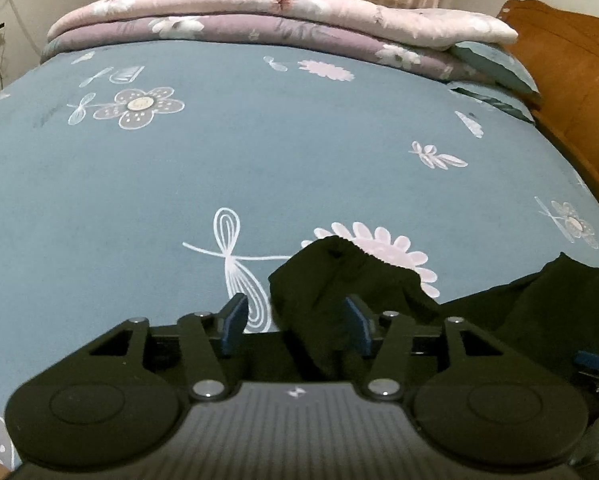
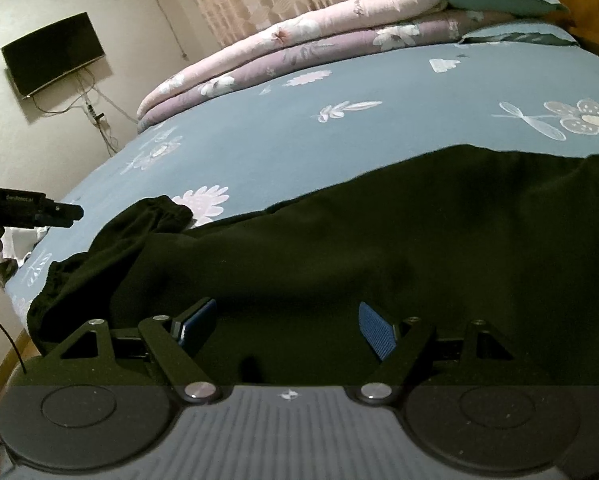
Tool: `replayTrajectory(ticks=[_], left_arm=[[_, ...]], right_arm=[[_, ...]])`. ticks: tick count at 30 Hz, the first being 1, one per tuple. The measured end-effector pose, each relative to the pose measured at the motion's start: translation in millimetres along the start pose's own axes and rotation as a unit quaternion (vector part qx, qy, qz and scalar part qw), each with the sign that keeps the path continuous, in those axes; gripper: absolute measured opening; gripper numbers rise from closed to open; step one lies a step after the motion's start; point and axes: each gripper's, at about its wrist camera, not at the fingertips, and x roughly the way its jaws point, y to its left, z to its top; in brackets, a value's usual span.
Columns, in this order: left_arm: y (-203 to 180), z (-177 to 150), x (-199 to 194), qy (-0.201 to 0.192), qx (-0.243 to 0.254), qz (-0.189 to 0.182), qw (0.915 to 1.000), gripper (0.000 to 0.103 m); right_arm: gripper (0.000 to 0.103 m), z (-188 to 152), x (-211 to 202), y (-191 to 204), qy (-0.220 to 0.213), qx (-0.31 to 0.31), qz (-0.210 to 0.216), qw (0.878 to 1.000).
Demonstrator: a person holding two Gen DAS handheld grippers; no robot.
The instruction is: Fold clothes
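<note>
Left wrist view: my left claw (image 1: pixel 295 330) stands wide open over the bed (image 1: pixel 179 168), gripping nothing; an end of the dark garment (image 1: pixel 339 280), gathered like a cuff, lies between its fingers. Right wrist view: my right claw (image 2: pixel 285 332) is likewise spread wide and empty, low over the garment (image 2: pixel 379 248), which lies along the bed's (image 2: pixel 339 132) near edge, broadly spread with one end rumpled. No neat fold shows, so folding remains. The dark cloth hides creases and layering, and its right part is cut off.
</note>
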Motion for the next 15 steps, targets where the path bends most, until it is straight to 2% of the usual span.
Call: replayTrajectory(ticks=[7,9,15], left_arm=[[-7.2,7.1,-13.0,-0.011,0.001,0.0,0.9999,0.061],[-17.9,13.2,-13.9,-0.013,0.013,-0.009,0.9998,0.064],[-65.3,30.8,4.6,-0.01,0.062,-0.038,0.9973,0.068]], right_arm=[[0.082,-0.3,-6.1,8.8,-0.009,-0.021,0.005,1.0],[0.086,-0.7,-7.6,8.7,-0.013,-0.023,0.004,1.0],[0.086,-4.4,-4.7,3.0,-0.01,-0.01,0.008,1.0]])
